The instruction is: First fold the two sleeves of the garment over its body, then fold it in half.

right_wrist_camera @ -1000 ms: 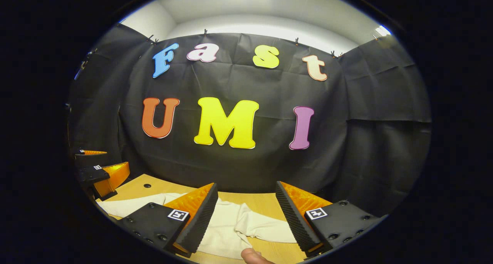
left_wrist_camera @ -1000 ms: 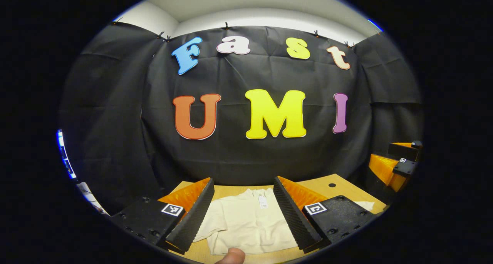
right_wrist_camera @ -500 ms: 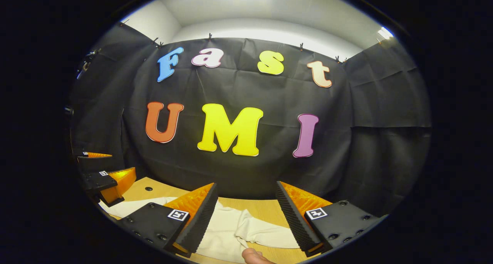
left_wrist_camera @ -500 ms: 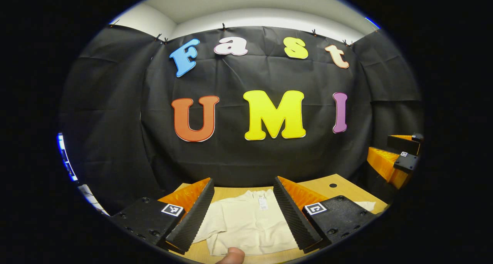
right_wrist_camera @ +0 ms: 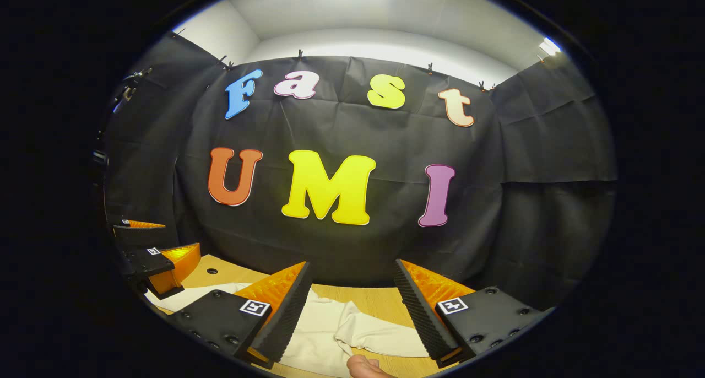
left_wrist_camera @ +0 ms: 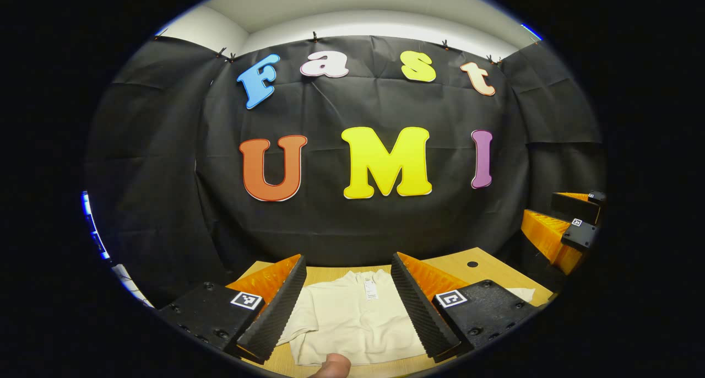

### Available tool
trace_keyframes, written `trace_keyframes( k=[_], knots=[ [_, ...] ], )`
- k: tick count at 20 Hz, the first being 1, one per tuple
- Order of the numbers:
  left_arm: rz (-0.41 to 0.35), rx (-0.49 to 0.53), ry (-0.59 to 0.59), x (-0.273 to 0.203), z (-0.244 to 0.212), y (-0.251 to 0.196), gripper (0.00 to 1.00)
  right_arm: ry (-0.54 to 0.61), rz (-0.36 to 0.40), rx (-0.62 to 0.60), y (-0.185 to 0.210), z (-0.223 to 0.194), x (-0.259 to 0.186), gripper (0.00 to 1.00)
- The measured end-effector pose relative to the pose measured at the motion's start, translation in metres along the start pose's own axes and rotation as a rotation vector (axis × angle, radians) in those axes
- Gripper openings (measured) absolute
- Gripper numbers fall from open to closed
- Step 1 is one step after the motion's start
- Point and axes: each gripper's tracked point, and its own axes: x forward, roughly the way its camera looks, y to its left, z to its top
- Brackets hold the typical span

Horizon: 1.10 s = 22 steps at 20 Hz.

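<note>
Your left gripper (left_wrist_camera: pixel 348 306) and right gripper (right_wrist_camera: pixel 350 306) gape above the garment (left_wrist_camera: pixel 352 323) at 6 o'clock; likely lining up on its sleeve (right_wrist_camera: pixel 385 339).

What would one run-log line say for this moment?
left tool: open, above garment | right tool: open | sleeves: unfolded | table

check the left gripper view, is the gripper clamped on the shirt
No, the left gripper stands open above the shirt, its fingers apart with cloth visible between them.
</note>
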Motion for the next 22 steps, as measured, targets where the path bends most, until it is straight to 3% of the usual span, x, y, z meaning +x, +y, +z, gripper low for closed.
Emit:
trace_keyframes(
  k=[10,16,22],
  knots=[
    [0.0,0.001,0.022,0.005,-0.005,-0.018,0.98,-0.023,-0.025,0.004,-0.025,-0.001,0.013,0.94],
    [0.0,0.011,0.026,0.009,-0.005,-0.042,0.98,-0.002,-0.089,0.01,-0.08,-0.021,0.034,0.94],
    [0.016,0.028,0.032,0.01,-0.007,-0.07,0.98,0.071,-0.17,-0.007,-0.152,-0.081,0.052,0.94]
  ],
)
